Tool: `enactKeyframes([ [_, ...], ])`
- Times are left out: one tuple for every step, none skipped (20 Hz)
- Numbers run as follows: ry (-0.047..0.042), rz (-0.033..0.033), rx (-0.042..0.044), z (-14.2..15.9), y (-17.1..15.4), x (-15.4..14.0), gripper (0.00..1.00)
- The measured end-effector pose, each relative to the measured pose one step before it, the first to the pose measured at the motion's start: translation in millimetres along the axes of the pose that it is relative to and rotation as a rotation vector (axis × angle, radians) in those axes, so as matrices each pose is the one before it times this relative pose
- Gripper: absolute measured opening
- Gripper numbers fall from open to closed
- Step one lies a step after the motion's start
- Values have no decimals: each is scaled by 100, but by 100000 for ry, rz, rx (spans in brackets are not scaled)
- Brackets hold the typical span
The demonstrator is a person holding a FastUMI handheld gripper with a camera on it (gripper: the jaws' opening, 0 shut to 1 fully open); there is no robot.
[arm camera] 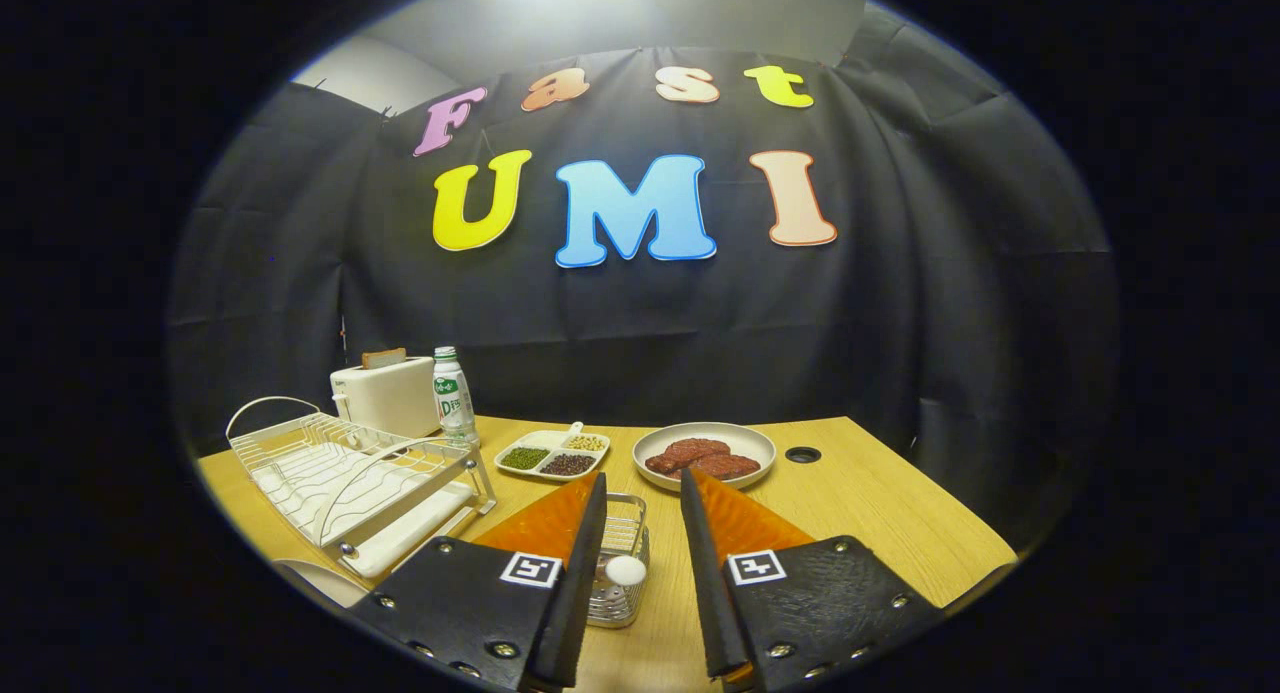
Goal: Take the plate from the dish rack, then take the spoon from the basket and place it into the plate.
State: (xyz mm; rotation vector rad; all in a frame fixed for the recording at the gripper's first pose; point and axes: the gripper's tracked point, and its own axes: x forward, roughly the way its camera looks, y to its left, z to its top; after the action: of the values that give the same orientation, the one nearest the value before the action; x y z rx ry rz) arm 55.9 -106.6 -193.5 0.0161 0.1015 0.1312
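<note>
The white wire dish rack (350,468) looks empty and a pale plate rim (315,580) shows just beside it, so with the black-and-orange gripper (643,493) spread and empty over the small wire basket (622,563), the white-tipped spoon (626,570) remains to lift.

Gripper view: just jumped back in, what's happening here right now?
The hand-held gripper is open and holds nothing. Between its fingers sits the wire basket with the spoon's white handle end poking up. The dish rack stands to one side. Beyond the fingers, a plate holds reddish food.
</note>
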Motion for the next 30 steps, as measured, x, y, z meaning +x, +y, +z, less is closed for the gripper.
enactKeyframes([
  [-1488, -5, 339, -11, 205, 284, 45],
  [638, 1105, 744, -282, 591, 535, 28],
  [1147, 1023, 134, -464, 251, -271, 26],
  [1303, 1612, 658, -167, 394, 191, 24],
  [2031, 446, -29, -173, -30, 163, 24],
  [1202, -1738, 617, 111, 122, -726, 20],
  [1897, -86, -457, -60, 308, -40, 17],
  [400, -2643, -1515, 547, -85, -426, 17],
  [-769, -150, -564, 662, 274, -192, 12],
  [668, -491, 274, 720, 264, -467, 12],
  [275, -280, 206, 528, 220, -498, 12],
  [-208, 33, 180, 795, 239, -377, 12],
  [-227, -1152, -647, 890, -5, -454, 12],
  [-655, -627, -602, 1016, -77, -469, 12],
  [-173, -919, -585, 993, 112, -573, 12],
  [140, -1271, -790, 919, -96, -528, 12],
  [-264, -1505, -622, 932, -58, -561, 12],
  [-170, -411, -333, 972, 202, -630, 12],
  [18, -533, -122, 741, 197, -727, 12],
  [-49, -534, -231, 858, 128, -754, 12],
  [-195, -1229, -299, 801, -25, -645, 12],
  [176, -608, 9, 746, 146, -803, 12],
  [52, -626, -4, 571, 237, -716, 12],
  [456, -708, 75, 549, 118, -668, 12],
  [54, -329, -240, 454, 182, -598, 12],
  [-425, -746, -417, 755, 138, -596, 12],
  [-724, -114, -619, 689, 269, -671, 12],
  [-977, -981, -763, 738, 156, -499, 12],
  [-1376, -503, -508, 661, 178, -583, 12],
  [-2006, -142, 163, 835, 470, -441, 12],
])
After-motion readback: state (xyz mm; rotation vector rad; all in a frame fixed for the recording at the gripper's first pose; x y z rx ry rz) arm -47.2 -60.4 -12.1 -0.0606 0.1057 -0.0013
